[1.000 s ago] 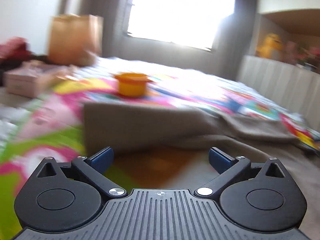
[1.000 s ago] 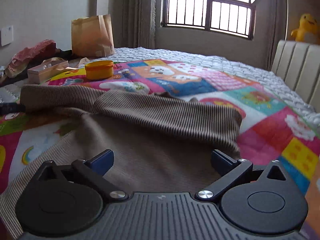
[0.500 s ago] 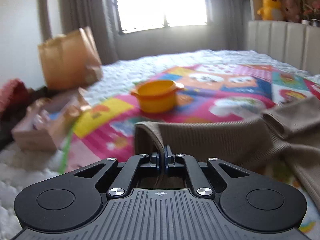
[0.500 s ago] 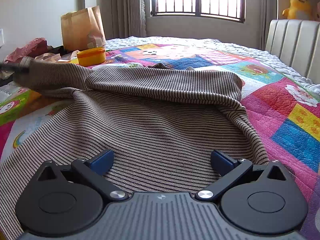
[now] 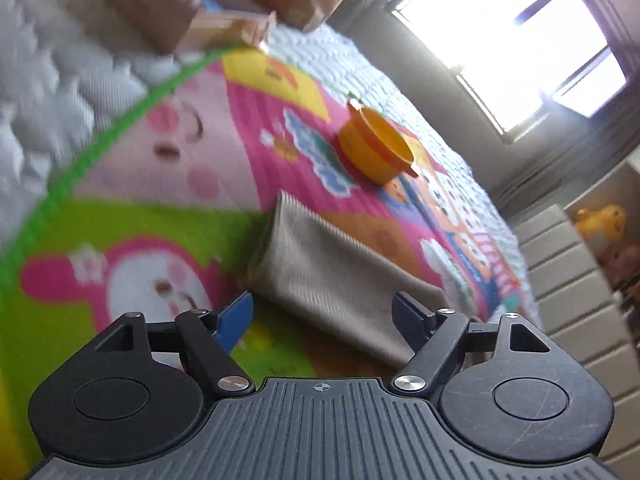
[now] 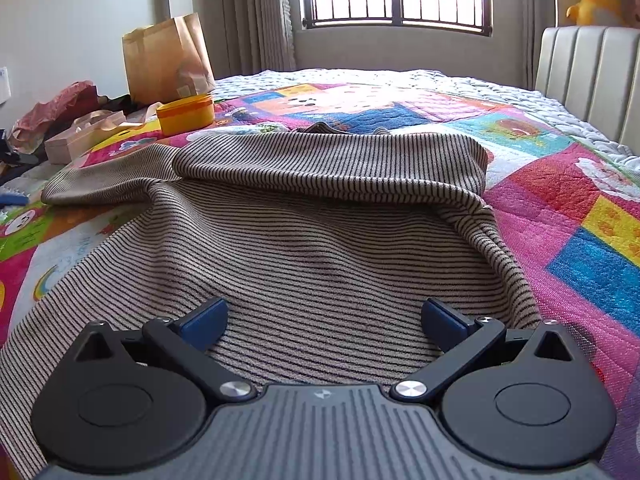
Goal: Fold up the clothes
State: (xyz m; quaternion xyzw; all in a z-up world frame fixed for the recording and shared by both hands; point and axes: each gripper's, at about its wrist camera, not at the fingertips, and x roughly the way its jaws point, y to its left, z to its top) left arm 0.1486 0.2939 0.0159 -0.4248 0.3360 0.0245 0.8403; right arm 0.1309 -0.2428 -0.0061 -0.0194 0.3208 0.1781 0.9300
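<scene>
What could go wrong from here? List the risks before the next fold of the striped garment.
1. The striped garment is bunched into a ridge across its far part; folding over it would likely trap creases.
2. The yellow bowl stands close to the sleeve end; a swing there could knock it.
3. Both the left gripper and right gripper are open and empty, so the cloth may slump.

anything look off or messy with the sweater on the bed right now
The striped sweater lies rumpled, its top edge flopped over in an uneven fold, one sleeve trailing left. Both grippers are open, off it.
</scene>
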